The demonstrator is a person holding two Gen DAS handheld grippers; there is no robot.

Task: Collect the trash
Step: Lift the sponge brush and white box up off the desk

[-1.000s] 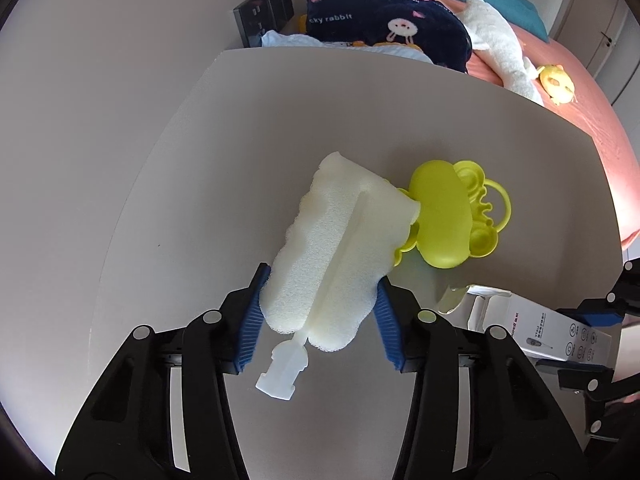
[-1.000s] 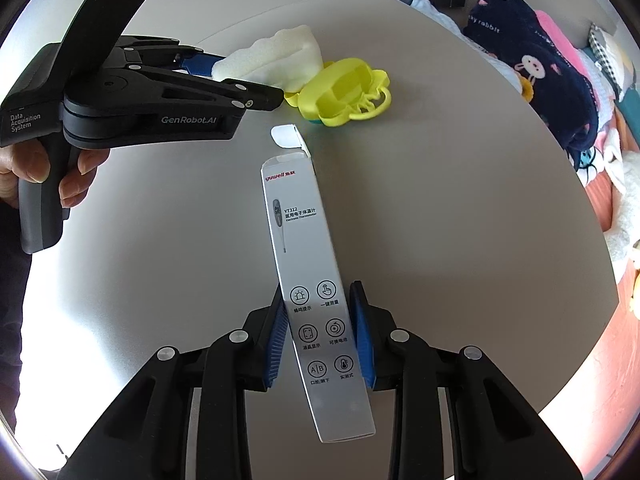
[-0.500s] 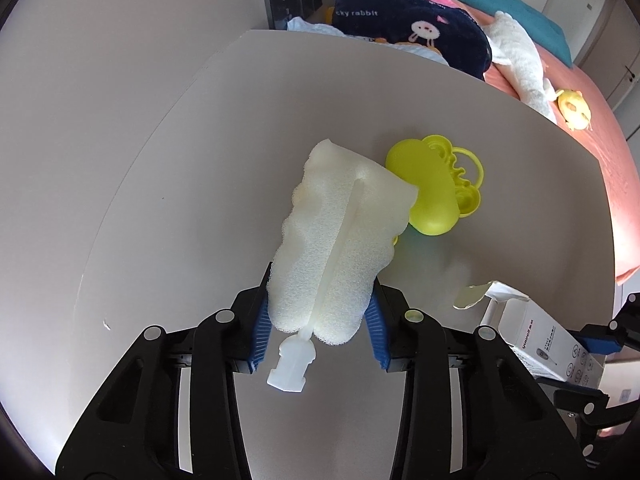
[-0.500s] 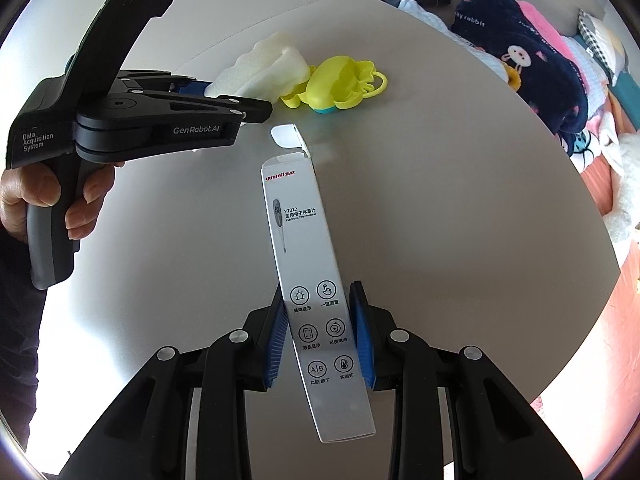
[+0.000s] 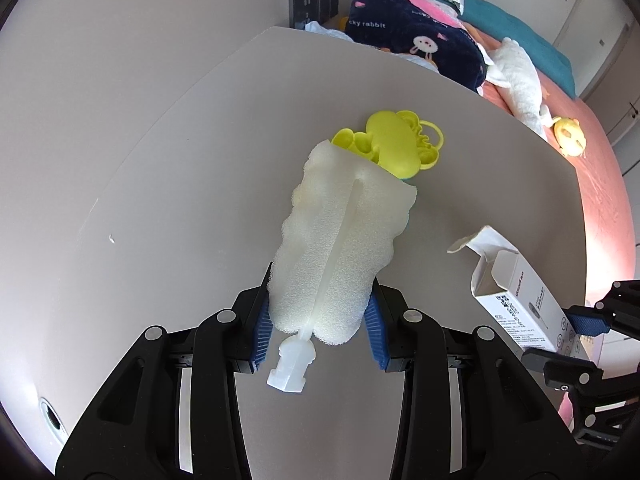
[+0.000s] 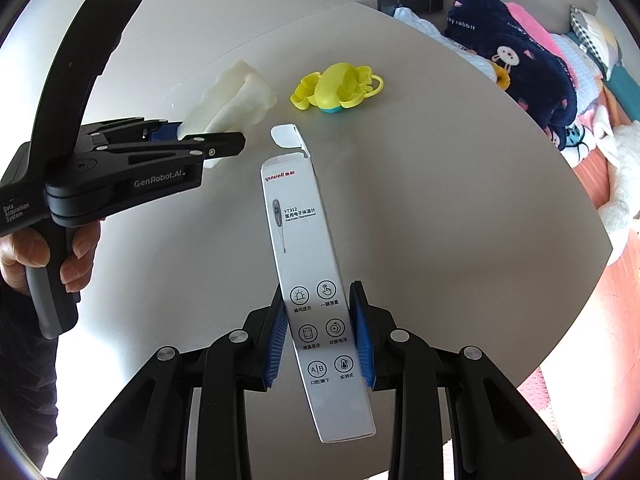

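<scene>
Above the counter (image 6: 460, 184), both tongs hold trash.
Left tongs (image 5: 318, 330) squeeze the white sponge brush (image 5: 340, 248) near the yellow toy (image 6: 338, 86); right tongs (image 6: 320, 334) pinch the thermometer box (image 6: 308, 264), just beside the toy.

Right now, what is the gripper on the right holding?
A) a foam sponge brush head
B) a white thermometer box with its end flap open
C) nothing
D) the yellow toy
B: the right gripper has its blue pads closed against both sides of the thermometer box, whose far flap hangs open.
</scene>
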